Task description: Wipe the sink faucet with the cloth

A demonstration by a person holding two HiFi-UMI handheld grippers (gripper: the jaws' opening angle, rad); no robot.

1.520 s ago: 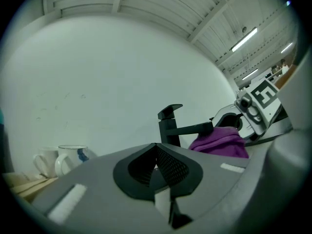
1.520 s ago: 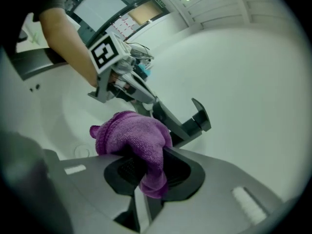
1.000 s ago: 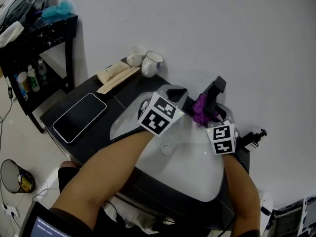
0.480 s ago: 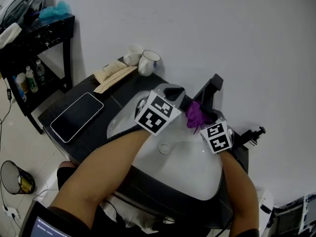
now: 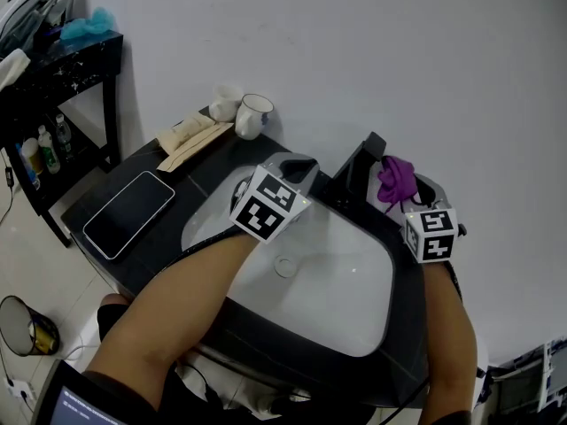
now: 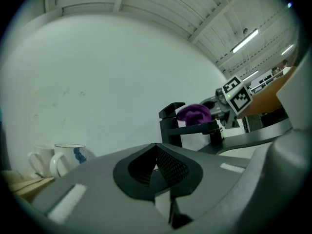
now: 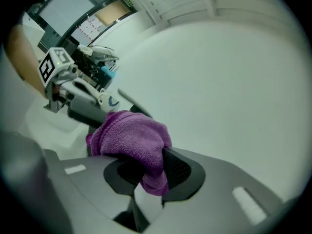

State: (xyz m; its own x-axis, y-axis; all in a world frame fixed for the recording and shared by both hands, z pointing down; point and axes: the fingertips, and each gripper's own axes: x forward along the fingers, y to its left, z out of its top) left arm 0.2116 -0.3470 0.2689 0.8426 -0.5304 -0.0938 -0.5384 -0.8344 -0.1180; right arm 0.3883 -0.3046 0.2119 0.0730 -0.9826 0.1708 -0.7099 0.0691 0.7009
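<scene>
Purple cloth shows in the head view bunched at the right gripper, pressed just beside the black faucet on its right, near the upper end. The faucet's long body slopes from the back edge down toward the white sink. The left gripper hovers on the faucet's other side, less close than the right.

In the left gripper view the left gripper has its jaws together with nothing between them; faucet and cloth lie straight ahead, apart.

In the right gripper view the right gripper is clamped on the cloth. Wiping looks to be the right hand's job, along that slope.
</scene>
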